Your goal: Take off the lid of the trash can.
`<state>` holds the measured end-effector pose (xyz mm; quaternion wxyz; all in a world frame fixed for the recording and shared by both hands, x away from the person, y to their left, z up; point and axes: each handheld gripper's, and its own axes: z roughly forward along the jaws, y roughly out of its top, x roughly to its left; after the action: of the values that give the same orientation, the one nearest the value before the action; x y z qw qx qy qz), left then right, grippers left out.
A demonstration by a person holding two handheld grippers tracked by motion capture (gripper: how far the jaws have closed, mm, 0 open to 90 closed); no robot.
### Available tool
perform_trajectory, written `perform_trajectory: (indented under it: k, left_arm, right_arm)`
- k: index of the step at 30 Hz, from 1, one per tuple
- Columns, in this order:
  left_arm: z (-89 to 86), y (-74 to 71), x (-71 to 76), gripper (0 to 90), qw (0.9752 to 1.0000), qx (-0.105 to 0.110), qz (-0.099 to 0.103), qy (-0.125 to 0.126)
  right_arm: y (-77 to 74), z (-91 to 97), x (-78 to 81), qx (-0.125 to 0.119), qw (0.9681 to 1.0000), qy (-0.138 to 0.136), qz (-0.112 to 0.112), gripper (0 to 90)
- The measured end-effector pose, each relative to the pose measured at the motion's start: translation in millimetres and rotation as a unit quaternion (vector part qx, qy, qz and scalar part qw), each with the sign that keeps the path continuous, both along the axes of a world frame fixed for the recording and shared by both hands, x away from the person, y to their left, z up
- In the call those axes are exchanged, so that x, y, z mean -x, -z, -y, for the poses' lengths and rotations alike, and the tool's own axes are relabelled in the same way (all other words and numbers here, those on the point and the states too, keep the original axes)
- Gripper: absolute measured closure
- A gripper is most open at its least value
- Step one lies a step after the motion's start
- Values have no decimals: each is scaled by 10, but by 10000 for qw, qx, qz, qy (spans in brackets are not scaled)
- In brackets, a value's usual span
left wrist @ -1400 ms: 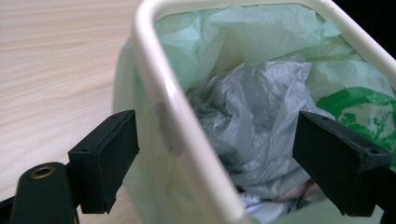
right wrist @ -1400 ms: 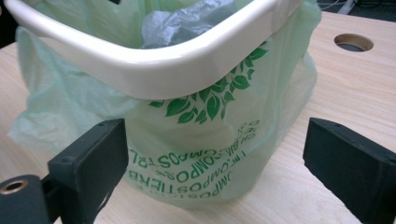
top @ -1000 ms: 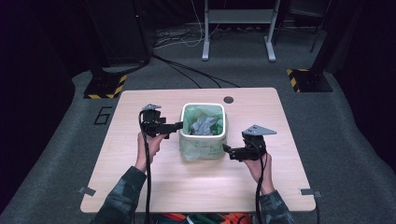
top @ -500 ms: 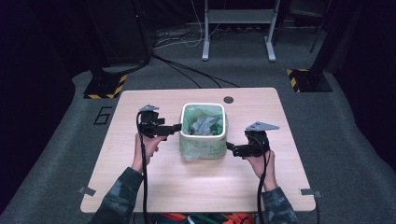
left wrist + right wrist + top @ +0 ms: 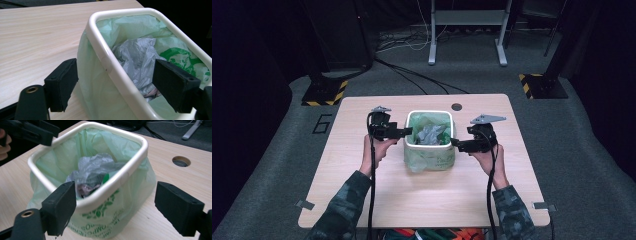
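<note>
pale wooden table (image 5: 362,195) carries a white-rimmed bin (image 5: 430,145) at its middle, left gripper (image 5: 404,131) and right gripper (image 5: 455,144) flanking it. left gripper view: jaws apart, just closing, straddle the rim (image 5: 117,72) untouched. right gripper view: jaws likewise straddle the near rim (image 5: 105,192); bare tabletop lies beyond.

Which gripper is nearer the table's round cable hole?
Right. The right gripper sits at the bin's right side, just below the cable hole; the left gripper is at the bin's left rim, with the bin between it and the hole.
</note>
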<state>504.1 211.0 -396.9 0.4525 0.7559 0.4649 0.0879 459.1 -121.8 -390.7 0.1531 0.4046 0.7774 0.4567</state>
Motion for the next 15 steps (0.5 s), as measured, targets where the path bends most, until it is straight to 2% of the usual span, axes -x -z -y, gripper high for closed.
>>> perform_trajectory:
  k: [5, 7, 9, 15]
  left_arm:
    - [79, 13, -90, 263, 9998, -198, -16, -71]
    - [111, 39, -143, 277, 9998, -163, -101, -63]
    - [135, 50, -170, 312, 9996, -240, -130, -79]
    - [177, 103, -239, 396, 9991, -348, -217, -106]
  right_arm:
    - [-36, -70, -141, -10, 9998, -106, -155, 231]
    - [-44, -142, -267, -43, 9993, -153, -336, 274]
    - [-39, -188, -337, -43, 9987, -151, -484, 301]
    - [25, -290, -500, 191, 9972, 110, -713, 396]
